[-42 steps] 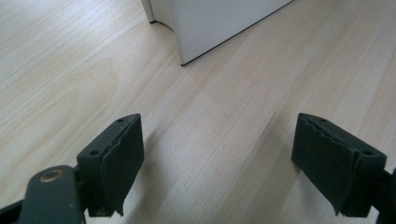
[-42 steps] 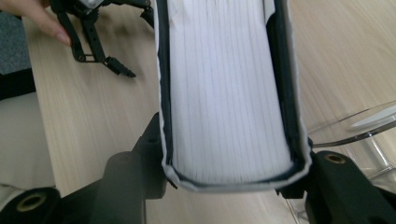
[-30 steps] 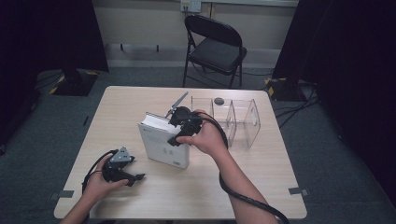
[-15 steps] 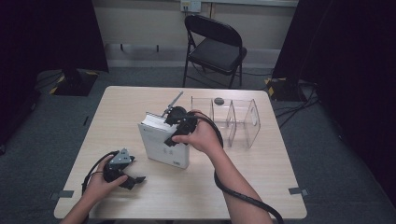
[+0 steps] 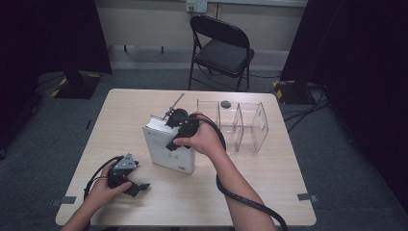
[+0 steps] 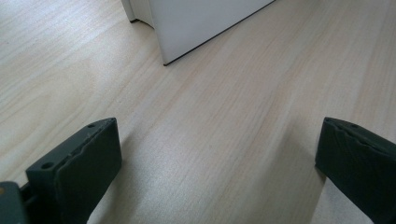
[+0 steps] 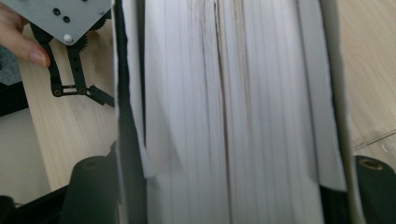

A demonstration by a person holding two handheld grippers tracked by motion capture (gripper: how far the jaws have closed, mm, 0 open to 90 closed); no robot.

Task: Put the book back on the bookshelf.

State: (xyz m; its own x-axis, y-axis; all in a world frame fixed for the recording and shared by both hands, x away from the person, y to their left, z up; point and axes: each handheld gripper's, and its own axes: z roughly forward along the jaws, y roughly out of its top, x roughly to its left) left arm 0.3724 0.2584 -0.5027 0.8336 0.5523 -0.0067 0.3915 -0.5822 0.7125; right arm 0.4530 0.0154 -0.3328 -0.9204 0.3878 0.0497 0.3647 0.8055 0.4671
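A thick white book (image 5: 166,151) stands upright on its edge in the middle of the wooden table (image 5: 269,183). My right gripper (image 5: 174,138) reaches down over its top. In the right gripper view the book (image 7: 233,93) sits between the two jaws of my right gripper (image 7: 229,186). Those jaws have just been opening, and the covers have loosened from the pages. My left gripper (image 5: 137,186) rests near the front left of the table. Its jaws have just been opening too and stand wide over bare wood (image 6: 215,158). The book's lower corner (image 6: 196,23) is just ahead of them.
A clear plastic divider box (image 5: 243,127) stands to the right of the book, with a small dark round thing (image 5: 225,103) at its back. A black folding chair (image 5: 221,48) stands beyond the table. My left gripper (image 7: 74,70) shows past the book.
The right hand has shifted slightly on top of the book, which stays upright in place. The left gripper's jaws stand wider apart; its hand has not moved.
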